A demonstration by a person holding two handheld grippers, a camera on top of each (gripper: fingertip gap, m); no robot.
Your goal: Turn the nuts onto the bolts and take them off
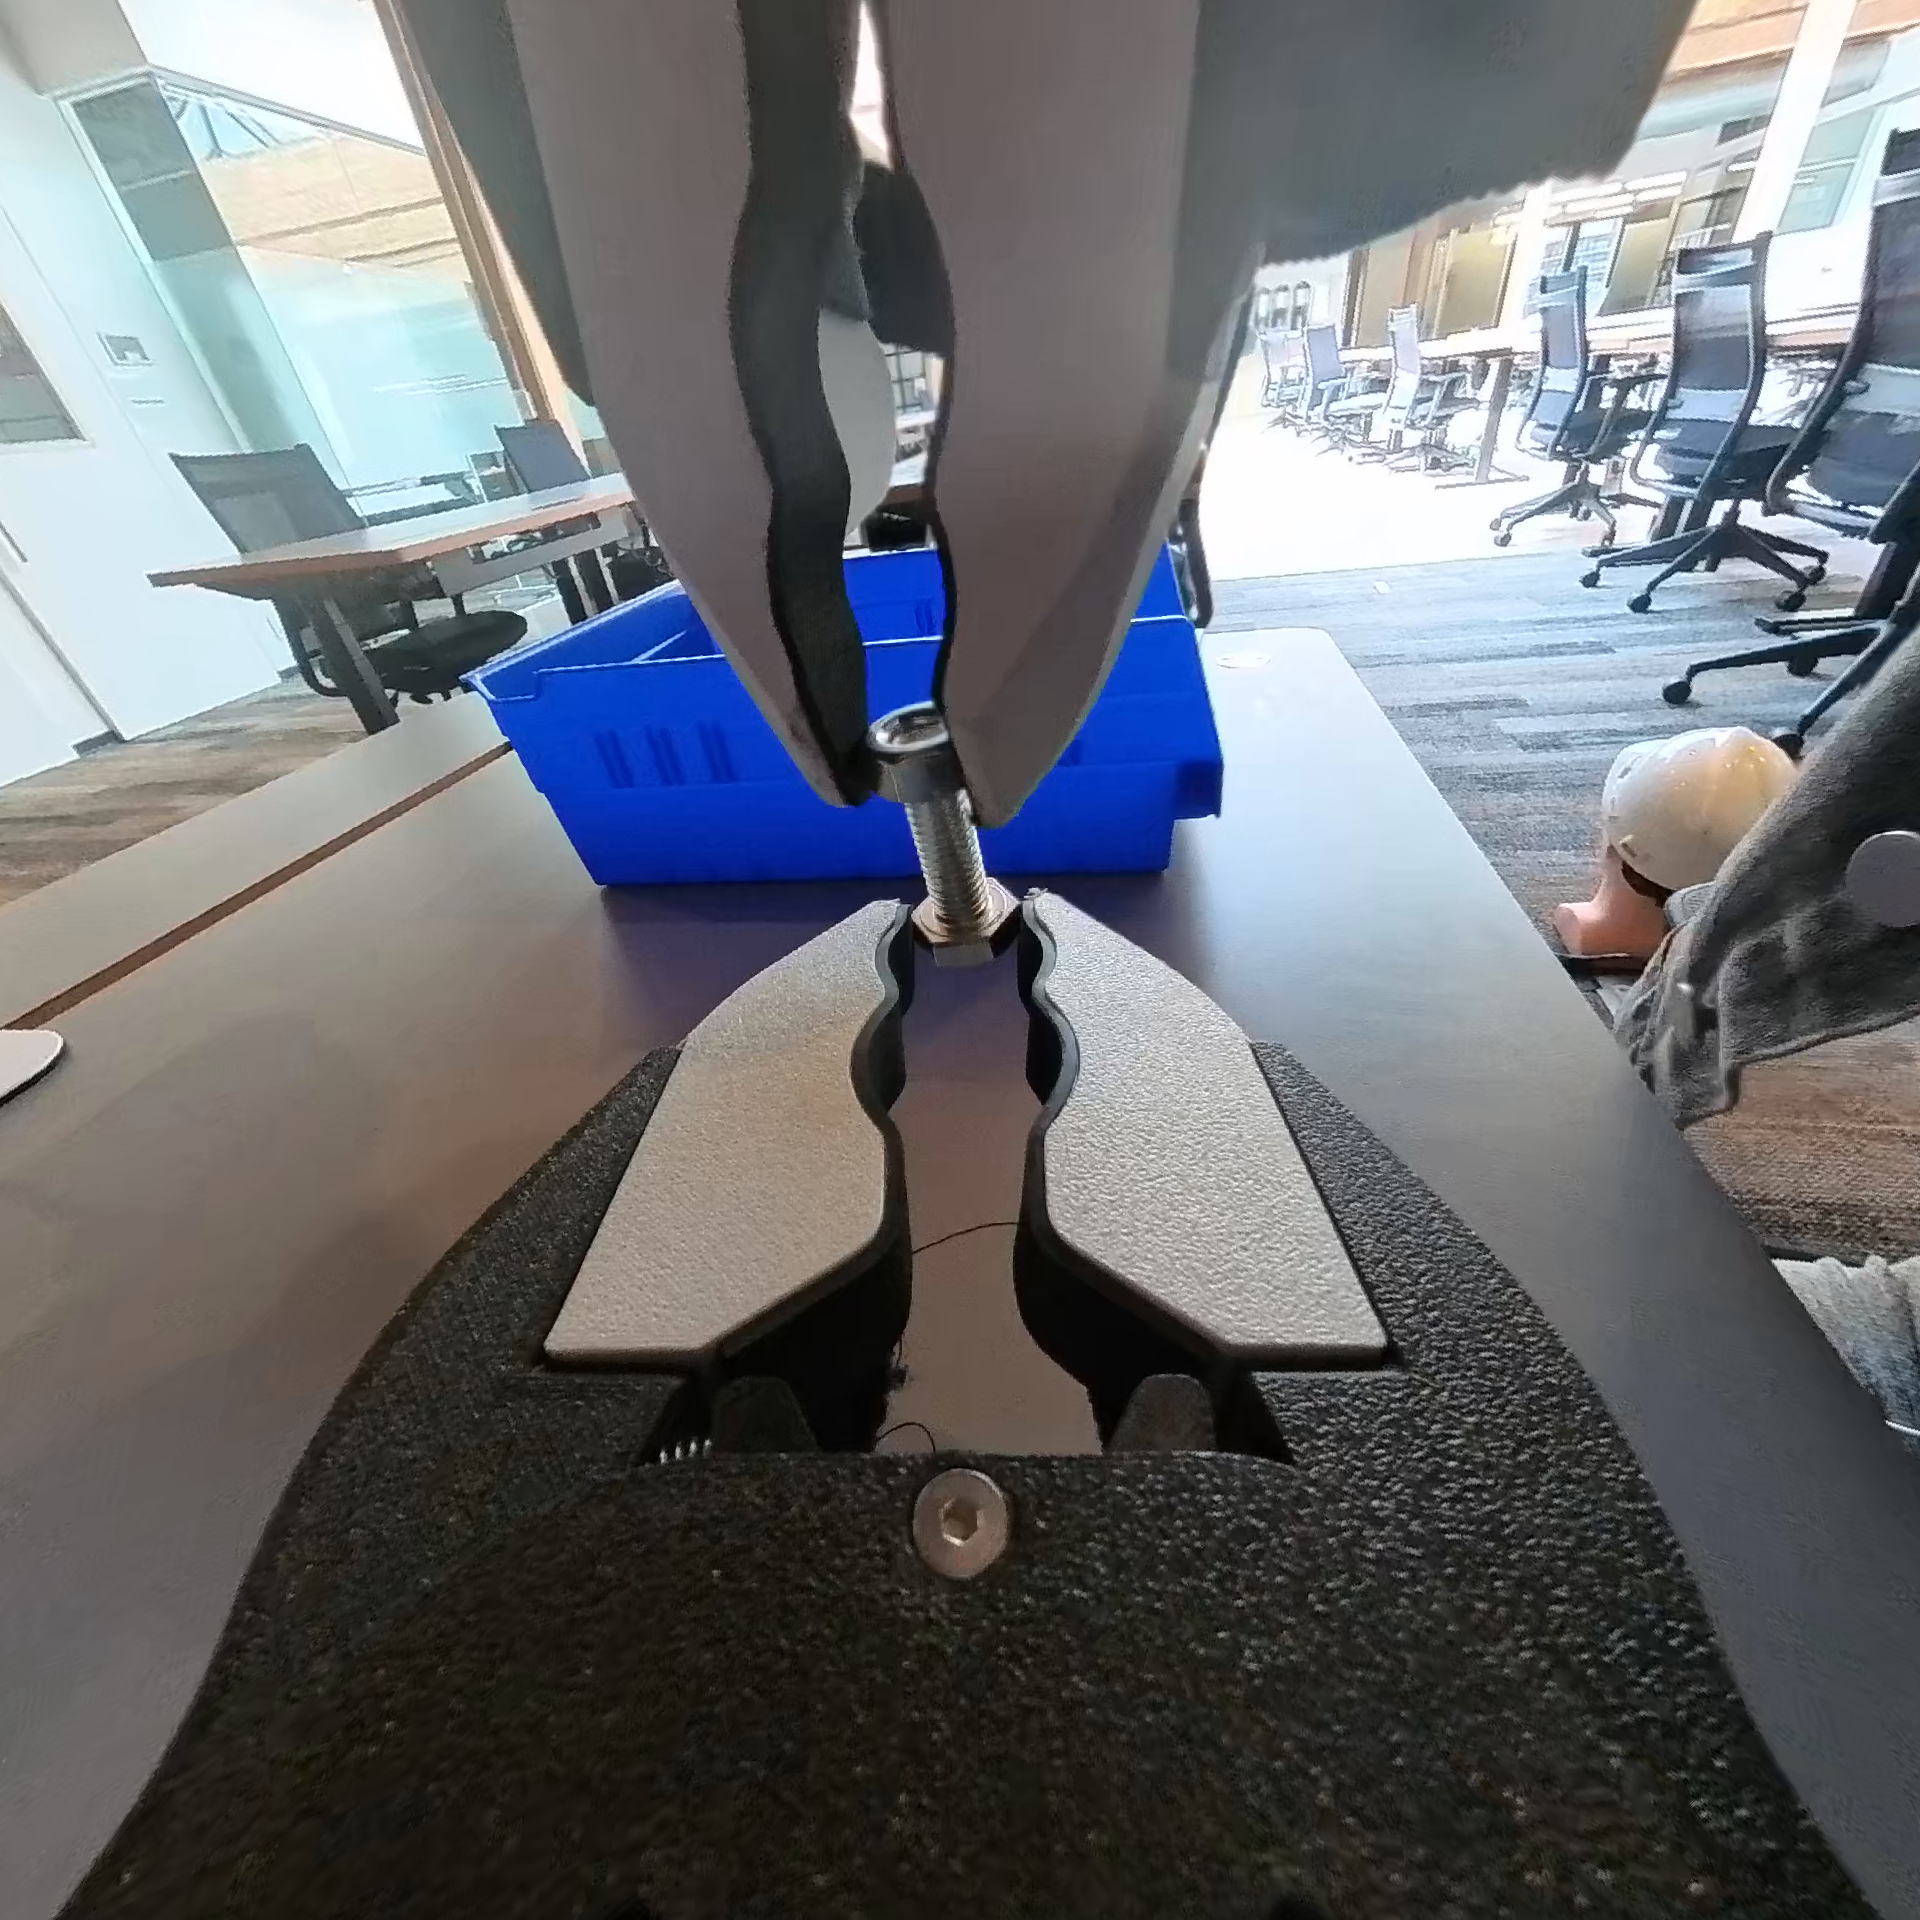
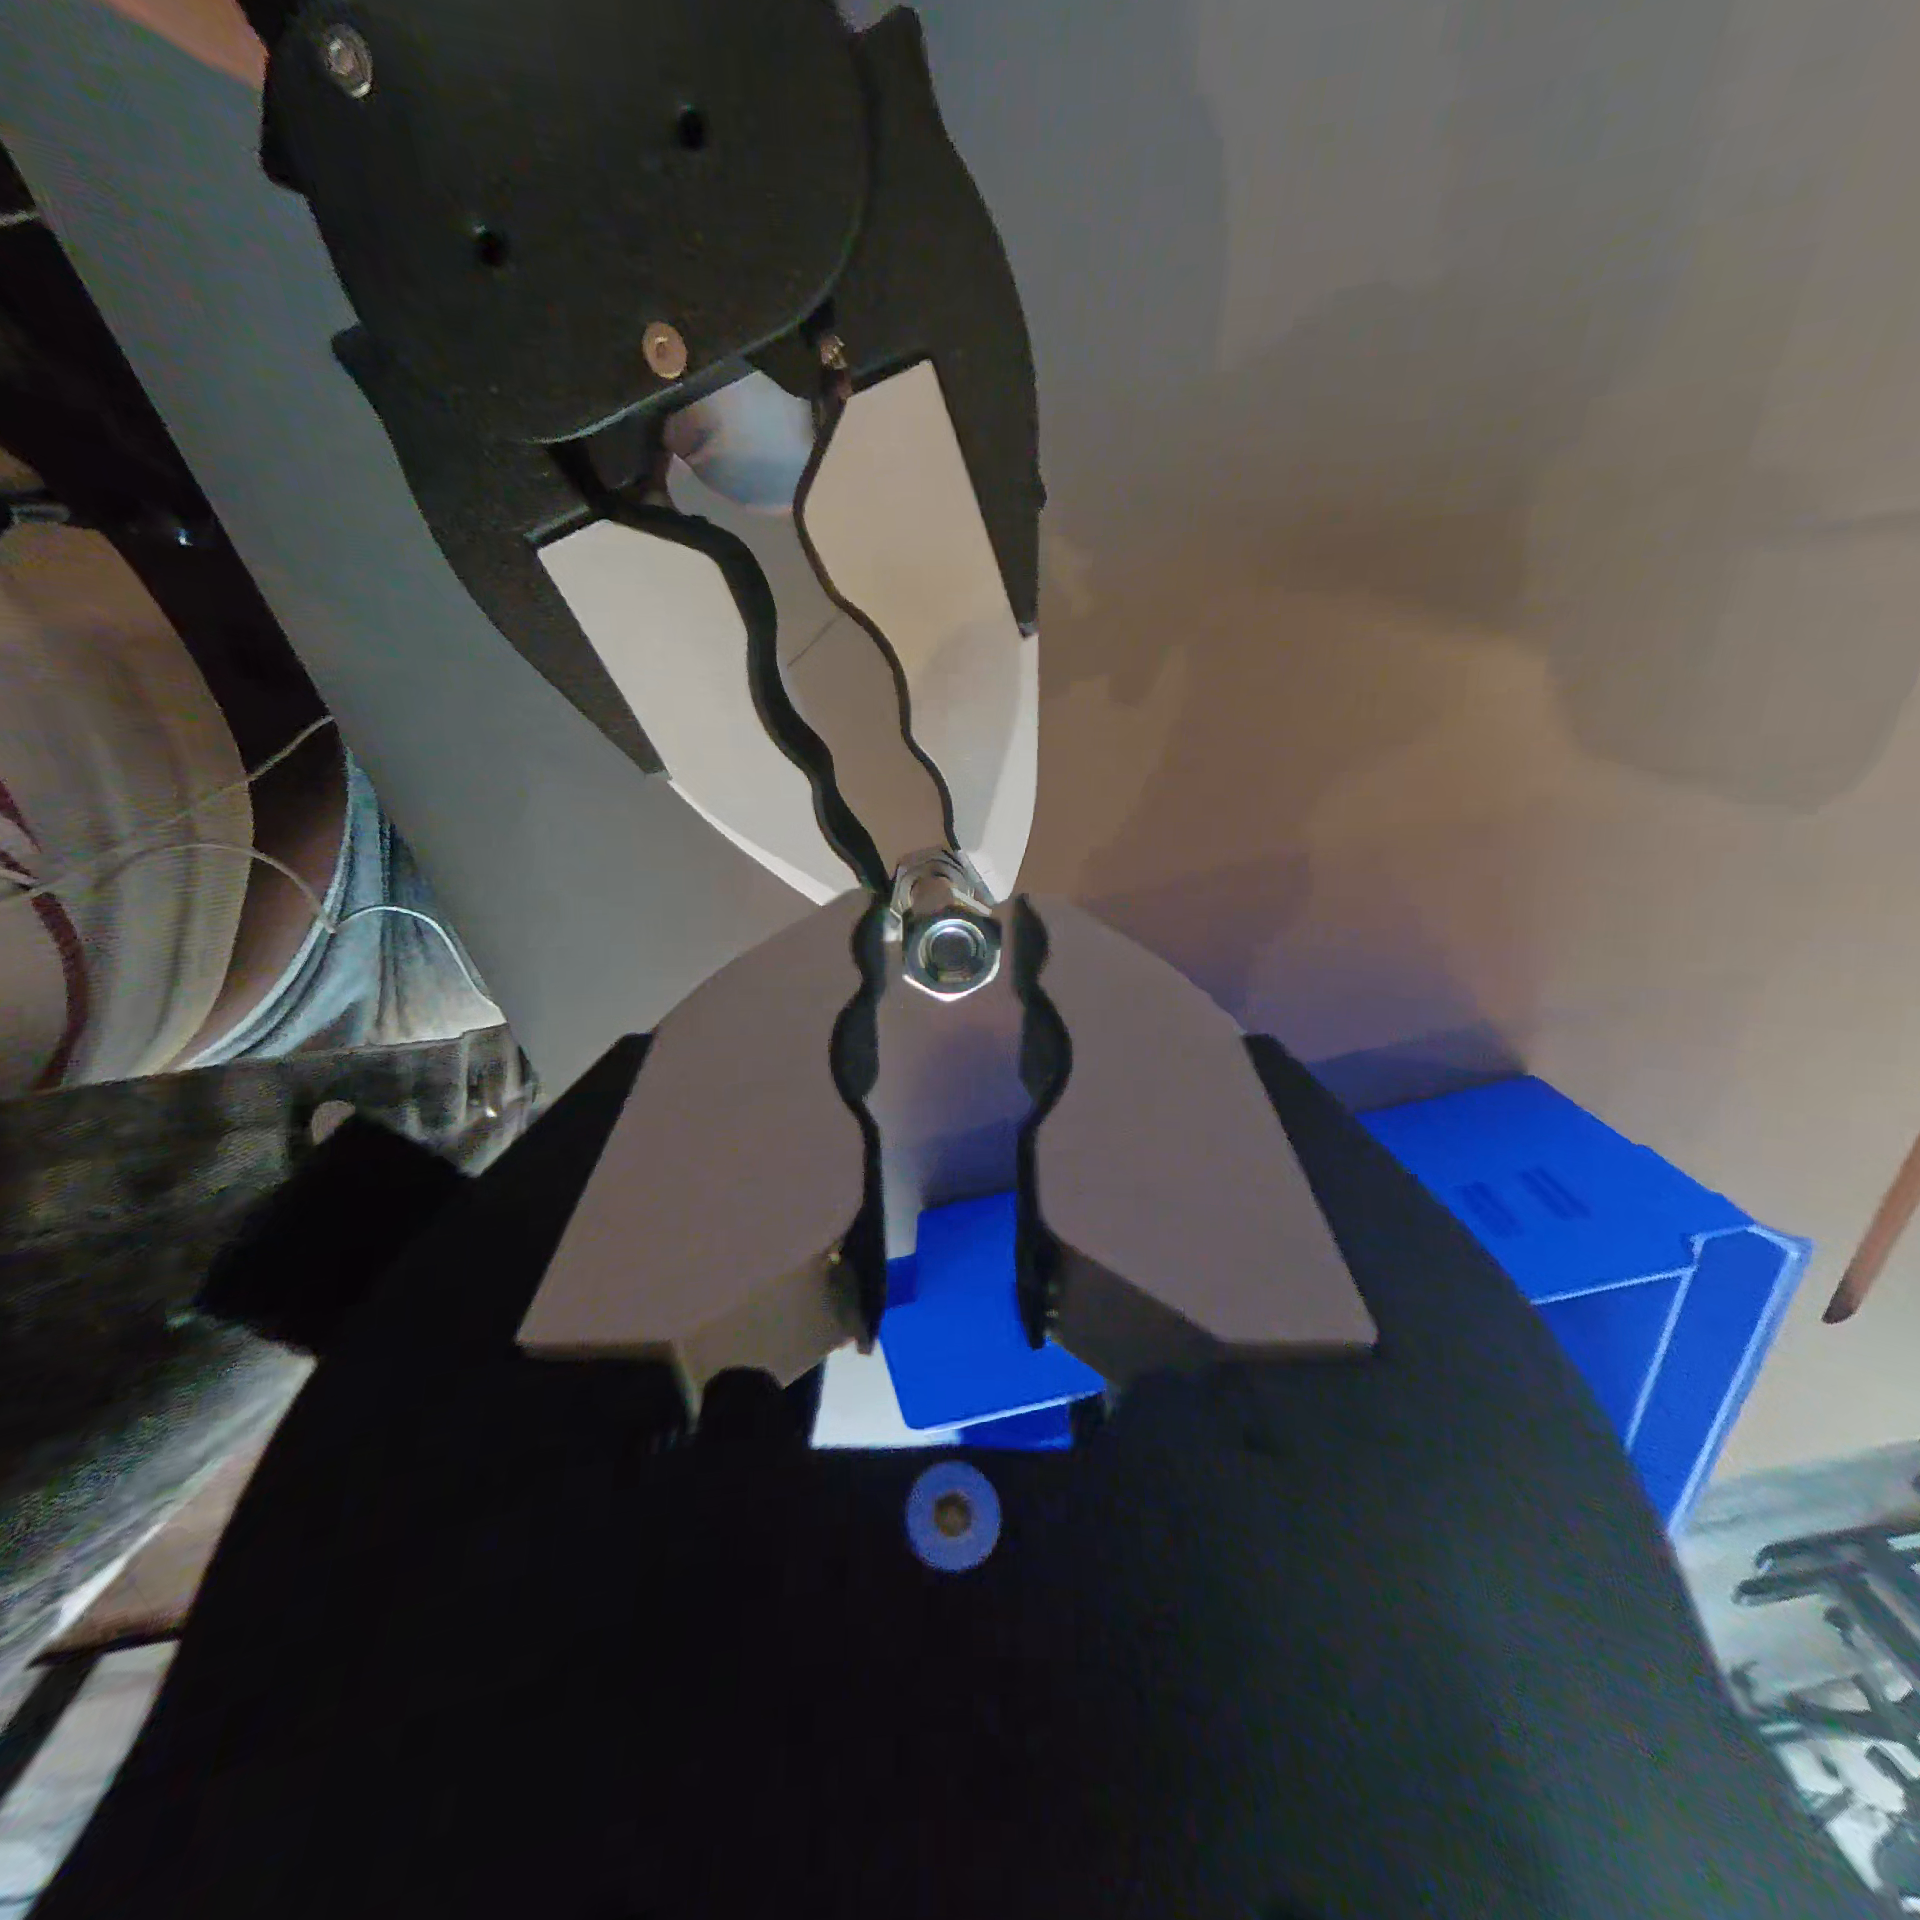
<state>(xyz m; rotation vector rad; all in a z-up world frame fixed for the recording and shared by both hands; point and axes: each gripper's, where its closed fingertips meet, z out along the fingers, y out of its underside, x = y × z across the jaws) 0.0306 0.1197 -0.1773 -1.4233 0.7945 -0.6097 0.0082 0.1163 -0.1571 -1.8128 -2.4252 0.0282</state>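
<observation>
In the left wrist view my left gripper (image 1: 964, 920) is shut on a hex nut (image 1: 961, 940) a little above the dark table (image 1: 312, 1091). A silver bolt (image 1: 940, 842) stands upright in the nut. My right gripper (image 1: 914, 795) comes down from above and is shut on the bolt's round head. In the right wrist view my right gripper (image 2: 945, 930) closes round the bolt (image 2: 945, 951), seen end-on. The left gripper (image 2: 925, 878) reaches in from the top with the nut (image 2: 930, 871) between its tips.
A blue plastic bin (image 1: 665, 769) stands on the table just behind the bolt, and also shows in the right wrist view (image 2: 1558, 1226). A person's grey sleeve (image 1: 1787, 966) is at the table's right edge. Office chairs (image 1: 1714, 436) and desks stand beyond. Less than 4 cm separates the two grippers' tips.
</observation>
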